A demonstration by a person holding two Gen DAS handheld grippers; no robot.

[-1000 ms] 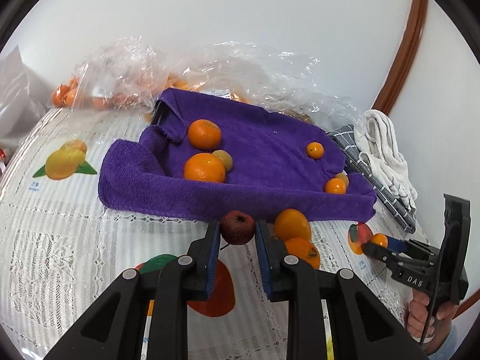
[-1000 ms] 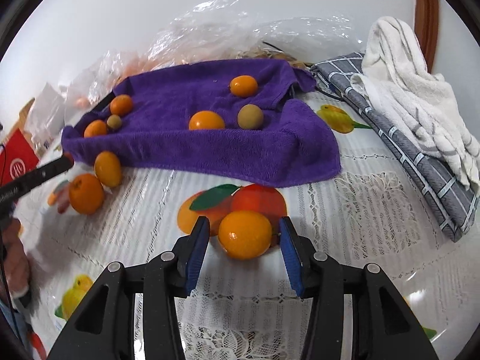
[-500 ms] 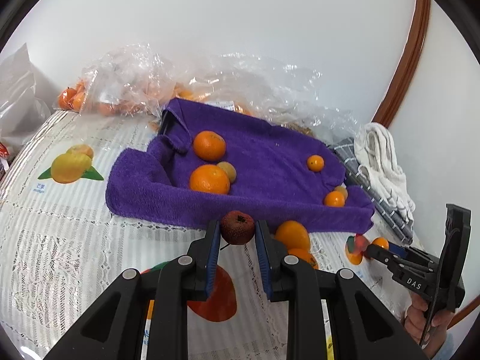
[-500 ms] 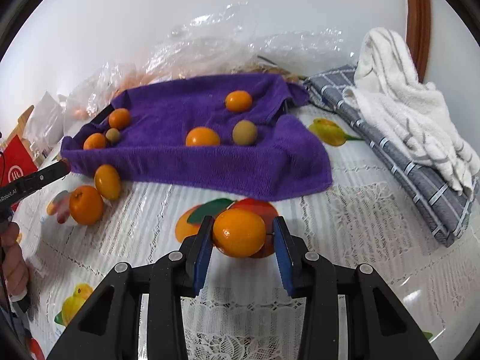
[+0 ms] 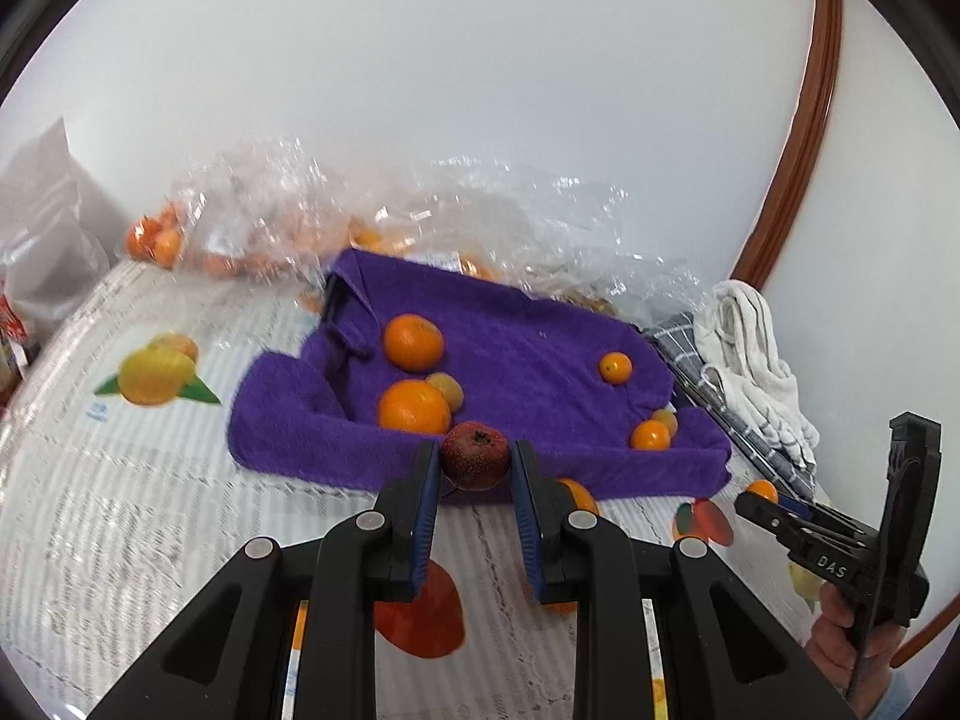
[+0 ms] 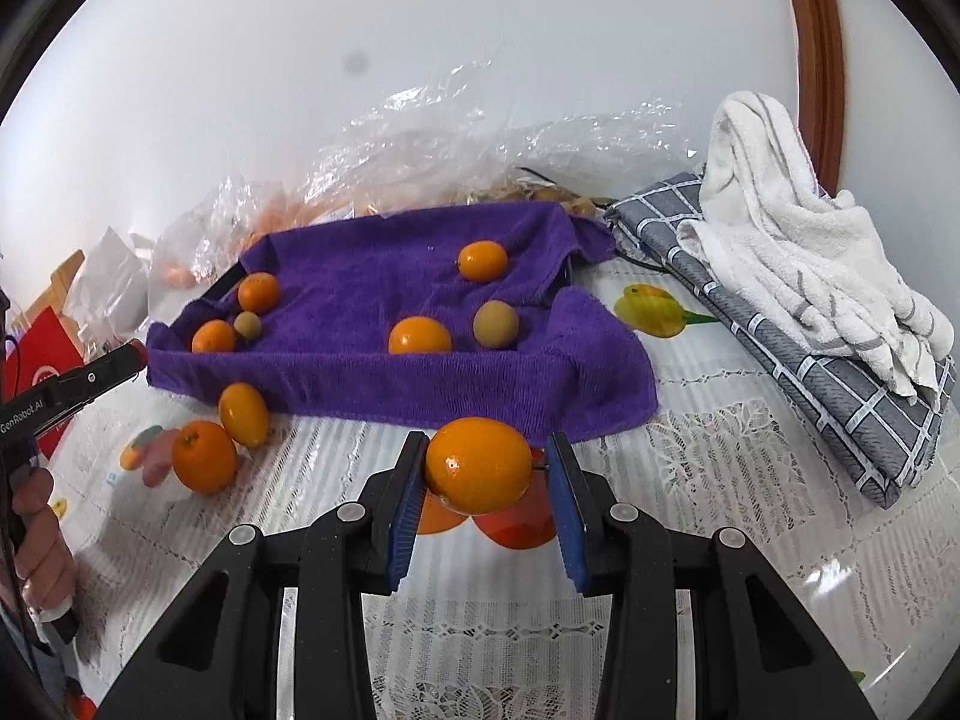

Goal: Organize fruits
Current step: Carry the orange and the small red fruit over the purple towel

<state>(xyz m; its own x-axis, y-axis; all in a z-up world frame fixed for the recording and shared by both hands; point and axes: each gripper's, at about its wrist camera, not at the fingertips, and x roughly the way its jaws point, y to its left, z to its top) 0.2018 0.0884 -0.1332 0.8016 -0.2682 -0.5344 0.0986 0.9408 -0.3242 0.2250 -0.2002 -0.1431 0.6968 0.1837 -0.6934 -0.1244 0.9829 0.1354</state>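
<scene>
My left gripper [image 5: 474,462] is shut on a small dark red fruit [image 5: 475,455] and holds it above the table near the front edge of the purple towel [image 5: 528,354]. My right gripper [image 6: 480,465] is shut on an orange [image 6: 478,465], lifted above the table in front of the towel [image 6: 372,294]. Several oranges and small tan fruits lie on the towel. Two oranges [image 6: 222,438] lie on the tablecloth at the towel's front left in the right wrist view. The right gripper also shows in the left wrist view [image 5: 762,501].
Clear plastic bags with oranges [image 5: 252,222] lie behind the towel against the wall. A white towel [image 6: 804,258] on a grey checked cloth [image 6: 840,384] lies to the right. The white lace tablecloth [image 6: 708,480] has printed fruit pictures. A red box [image 6: 48,348] stands at the left.
Both grippers rose and moved toward the towel. The right gripper closed on the orange and lifted it off the table. The left gripper kept hold of the red fruit.
</scene>
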